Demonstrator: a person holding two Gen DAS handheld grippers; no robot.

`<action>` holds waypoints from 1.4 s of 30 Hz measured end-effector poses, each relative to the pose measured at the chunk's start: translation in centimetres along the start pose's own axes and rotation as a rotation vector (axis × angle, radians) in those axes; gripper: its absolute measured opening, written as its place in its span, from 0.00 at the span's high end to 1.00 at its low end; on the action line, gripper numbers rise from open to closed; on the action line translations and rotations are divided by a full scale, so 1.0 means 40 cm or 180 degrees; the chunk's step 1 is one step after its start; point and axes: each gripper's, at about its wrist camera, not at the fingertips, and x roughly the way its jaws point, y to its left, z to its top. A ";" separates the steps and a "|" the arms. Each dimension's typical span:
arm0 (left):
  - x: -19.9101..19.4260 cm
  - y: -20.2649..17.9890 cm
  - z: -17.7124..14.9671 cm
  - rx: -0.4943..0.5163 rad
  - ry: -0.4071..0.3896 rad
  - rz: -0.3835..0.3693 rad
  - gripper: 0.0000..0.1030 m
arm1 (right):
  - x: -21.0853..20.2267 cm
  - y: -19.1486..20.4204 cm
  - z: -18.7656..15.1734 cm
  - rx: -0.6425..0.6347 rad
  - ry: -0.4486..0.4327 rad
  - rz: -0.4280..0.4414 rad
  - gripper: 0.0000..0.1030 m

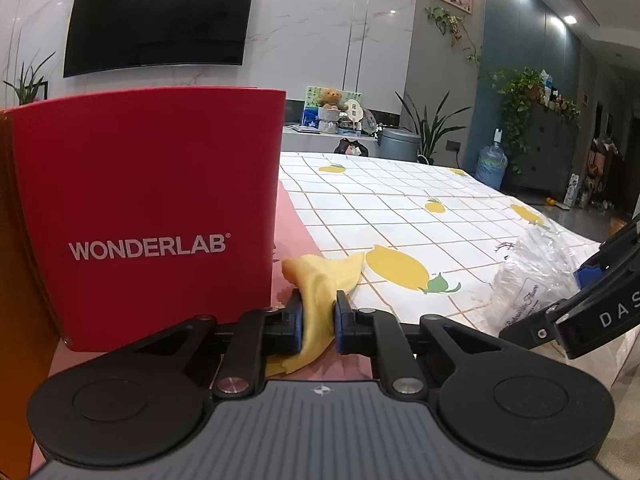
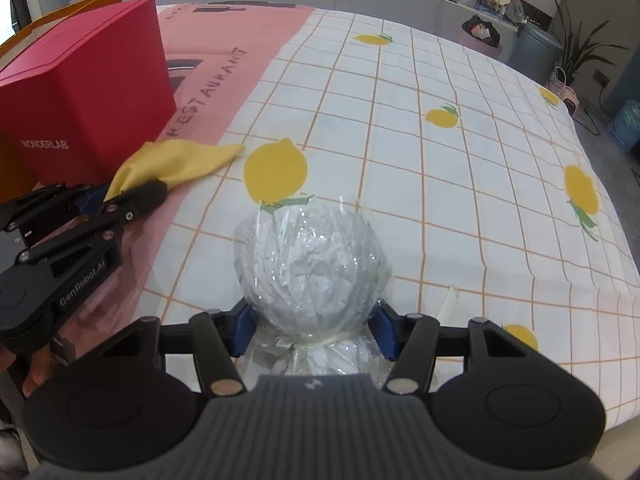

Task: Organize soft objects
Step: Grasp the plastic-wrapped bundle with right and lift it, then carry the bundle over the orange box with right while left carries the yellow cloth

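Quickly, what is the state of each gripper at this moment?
Left gripper: closed on the yellow cloth.
Right gripper: fingers around the plastic-wrapped white bundle, apparently gripping it.

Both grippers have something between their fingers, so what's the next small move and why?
Probably lift the left gripper a little, toward the red cardboard box. It is pinched on the yellow cloth, which trails on the table beside the box. The right gripper brackets the clear plastic-wrapped white bundle and can follow.
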 end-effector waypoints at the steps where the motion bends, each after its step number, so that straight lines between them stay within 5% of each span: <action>1: -0.002 -0.002 0.002 0.0045 0.0010 0.0030 0.85 | -0.002 0.000 -0.001 0.0003 0.0008 -0.0026 0.44; 12: -0.040 -0.109 0.021 0.0296 0.0328 0.0149 0.88 | -0.025 -0.051 -0.015 0.0481 -0.0033 -0.0133 0.44; 26: 0.011 -0.286 0.122 0.1138 0.0574 -0.0372 0.88 | -0.025 -0.220 -0.020 0.1330 -0.0161 -0.0109 0.44; 33: 0.063 -0.304 0.220 0.1444 0.0426 -0.0366 0.88 | 0.013 -0.317 -0.020 0.2480 -0.0433 -0.0447 0.44; 42: 0.093 -0.161 0.419 0.1244 0.0047 0.0050 0.88 | 0.022 -0.260 0.173 0.2747 -0.0868 -0.0356 0.44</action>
